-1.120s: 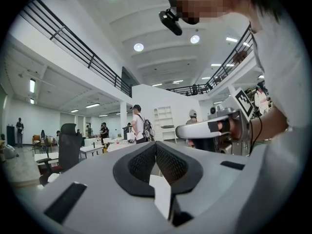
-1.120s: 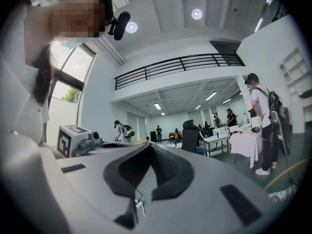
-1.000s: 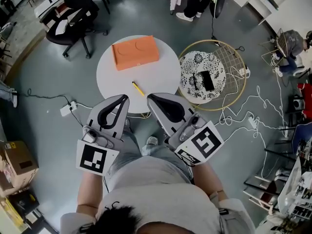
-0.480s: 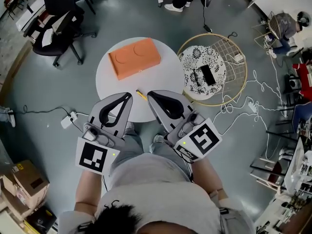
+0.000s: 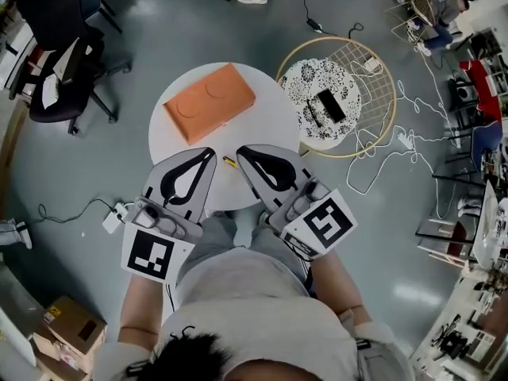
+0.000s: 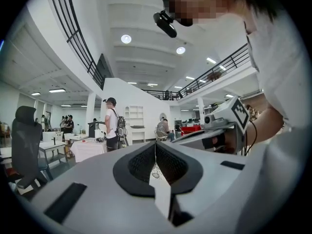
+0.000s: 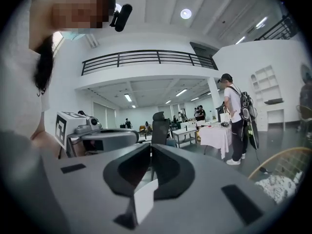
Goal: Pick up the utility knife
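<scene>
The utility knife (image 5: 230, 163) is a small yellow bar lying on the near part of the round white table (image 5: 270, 121). In the head view it shows in the gap between my two gripper noses. My left gripper (image 5: 209, 152) is held just left of the knife, and its jaws meet at the tip with nothing between them. My right gripper (image 5: 240, 150) is just right of the knife, also shut and empty. Both gripper views look out level across the hall, with the left gripper (image 6: 155, 143) and right gripper (image 7: 149, 145) closed, and neither shows the knife.
An orange box (image 5: 209, 101) lies on the table's far left. A round wire-rimmed stand (image 5: 373, 94) with a patterned cloth and a black phone (image 5: 327, 105) stands to the right. An office chair (image 5: 48, 78), floor cables (image 5: 397, 145) and a cardboard box (image 5: 71, 333) surround me.
The table has come closer in the head view. The knife, earlier ahead of the gripper tips, now lies between them. Both grippers stay shut.
</scene>
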Demonstrator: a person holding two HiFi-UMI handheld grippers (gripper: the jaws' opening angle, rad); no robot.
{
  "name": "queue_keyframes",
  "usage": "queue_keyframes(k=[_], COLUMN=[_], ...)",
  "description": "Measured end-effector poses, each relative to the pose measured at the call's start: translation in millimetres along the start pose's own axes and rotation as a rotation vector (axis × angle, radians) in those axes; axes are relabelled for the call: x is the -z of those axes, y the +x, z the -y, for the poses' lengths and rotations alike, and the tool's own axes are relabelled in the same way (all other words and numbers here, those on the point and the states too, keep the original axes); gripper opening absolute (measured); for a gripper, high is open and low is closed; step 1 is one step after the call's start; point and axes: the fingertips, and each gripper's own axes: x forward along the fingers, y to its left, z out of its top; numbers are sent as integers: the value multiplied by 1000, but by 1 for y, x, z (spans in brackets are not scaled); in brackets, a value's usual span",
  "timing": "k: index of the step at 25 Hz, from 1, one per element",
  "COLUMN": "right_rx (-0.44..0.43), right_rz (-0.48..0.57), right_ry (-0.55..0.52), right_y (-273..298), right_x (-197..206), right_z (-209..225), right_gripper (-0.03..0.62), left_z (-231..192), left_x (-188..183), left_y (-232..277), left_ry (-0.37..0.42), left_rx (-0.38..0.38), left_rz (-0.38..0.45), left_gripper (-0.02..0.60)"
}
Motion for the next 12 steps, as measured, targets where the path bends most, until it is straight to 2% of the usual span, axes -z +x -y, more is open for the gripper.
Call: queue_keyframes(k=[7,12], right_rx=[86,115], right_rz=[-88,-186], right_ry=[-10,-6], right_y=[21,32], right_x=[34,73], right_z=[17,28], right_gripper=[38,48], left_z=[-18,-25], left_x=[12,29], left_y=[16,22], left_ry=[-17,-13], left_rx=[94,139], left_rz=[-6,-38], left_gripper=[11,11])
